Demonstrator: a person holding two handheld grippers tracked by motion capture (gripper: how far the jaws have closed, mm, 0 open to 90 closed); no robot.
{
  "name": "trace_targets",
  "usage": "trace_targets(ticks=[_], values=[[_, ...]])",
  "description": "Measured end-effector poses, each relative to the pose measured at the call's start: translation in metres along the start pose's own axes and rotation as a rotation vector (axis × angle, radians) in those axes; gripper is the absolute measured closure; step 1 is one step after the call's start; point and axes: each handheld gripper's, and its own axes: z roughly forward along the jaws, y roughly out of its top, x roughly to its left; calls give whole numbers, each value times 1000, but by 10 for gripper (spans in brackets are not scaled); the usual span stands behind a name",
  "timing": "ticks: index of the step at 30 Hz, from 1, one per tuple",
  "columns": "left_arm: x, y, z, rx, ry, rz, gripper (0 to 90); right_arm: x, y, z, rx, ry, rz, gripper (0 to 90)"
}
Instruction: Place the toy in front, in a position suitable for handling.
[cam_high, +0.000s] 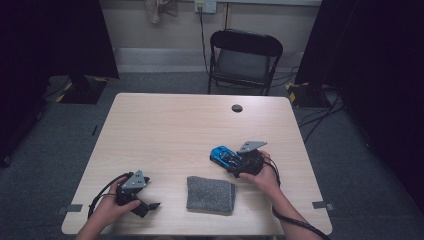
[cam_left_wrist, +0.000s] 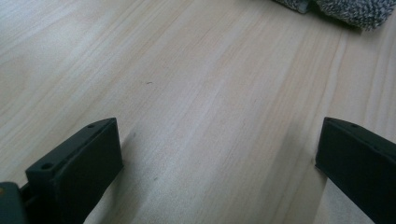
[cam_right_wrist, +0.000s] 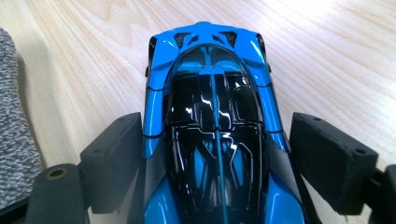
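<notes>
Straddling 1 blue toy car (cam_right_wrist: 212, 140), right tool (cam_high: 239, 162) open w/ pads clear; 1 grey cloth (cam_high: 210, 194)

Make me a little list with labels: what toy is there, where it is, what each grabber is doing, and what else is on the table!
toy: blue toy car
where: on the table, right of the grey cloth
right gripper: jaws on both sides of the car, a gap showing on one side, not squeezing
left gripper: open, nothing between its jaws, over bare wood
behind table: black folding chair
</notes>
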Motion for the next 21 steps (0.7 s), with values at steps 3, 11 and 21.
trace_targets(ticks=[3, 11, 21], values=[[0, 0, 0, 0, 0, 0, 0, 1, 0, -2, -5, 2, 4, 161], [0, 0, 0, 0, 0, 0, 0, 3, 1, -8, -17, -8, -18, 154], [0, 0, 0, 0, 0, 0, 0, 2, -6, -18, -15, -26, -8, 153]])
